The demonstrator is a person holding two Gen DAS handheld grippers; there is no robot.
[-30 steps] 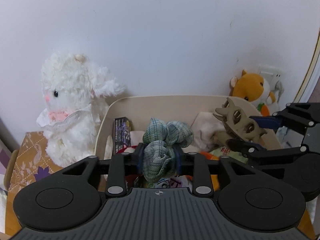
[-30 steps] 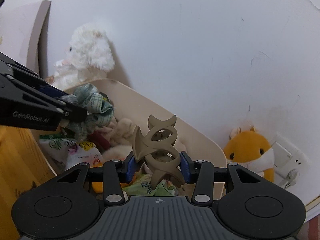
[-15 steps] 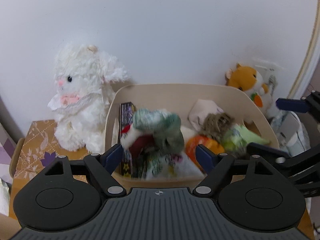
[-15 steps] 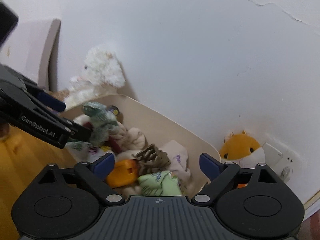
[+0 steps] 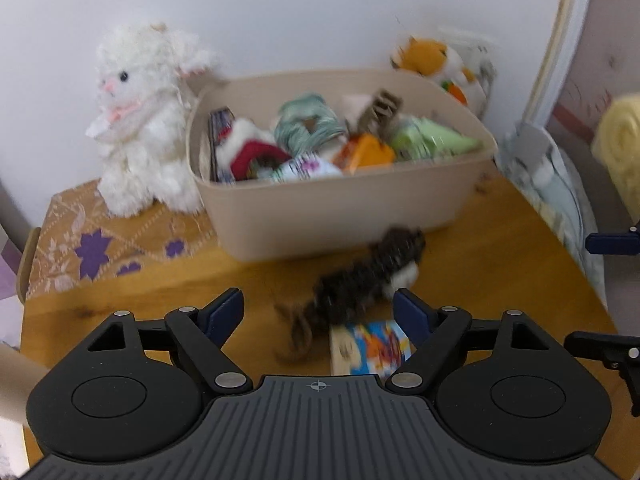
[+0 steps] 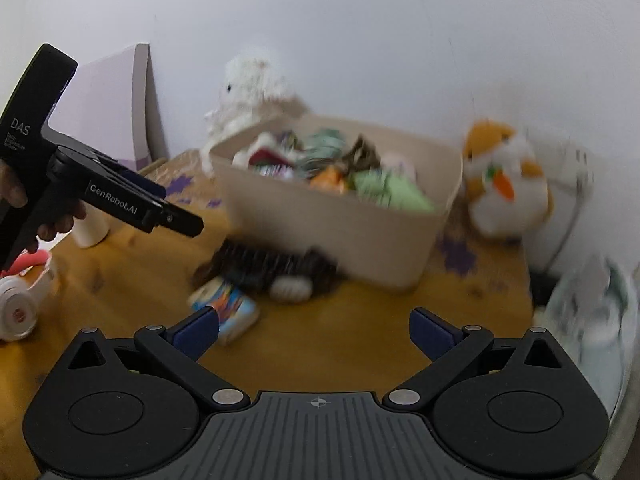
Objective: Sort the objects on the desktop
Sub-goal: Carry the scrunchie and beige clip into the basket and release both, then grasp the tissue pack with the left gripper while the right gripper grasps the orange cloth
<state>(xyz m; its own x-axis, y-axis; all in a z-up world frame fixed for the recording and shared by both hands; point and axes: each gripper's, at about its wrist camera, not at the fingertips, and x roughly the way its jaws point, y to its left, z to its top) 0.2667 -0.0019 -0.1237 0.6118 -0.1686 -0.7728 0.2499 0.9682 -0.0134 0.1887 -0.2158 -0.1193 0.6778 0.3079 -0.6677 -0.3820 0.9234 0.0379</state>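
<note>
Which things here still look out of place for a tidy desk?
Two things lie loose on the desk in front of the bin: a dark fuzzy item, lying askew, and a small colourful pack beside it. Both grippers are open and empty.

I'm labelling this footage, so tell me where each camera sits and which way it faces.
Left wrist: sits on the left claw, facing the beige bin and white lamb plush by the wall; its own open fingers show.
Right wrist: sits on the right claw, facing the bin from its right side; its open fingers, the left claw and the holding hand show.
Shared: bin, lamb, dark furry toy, orange hamster plush.
</note>
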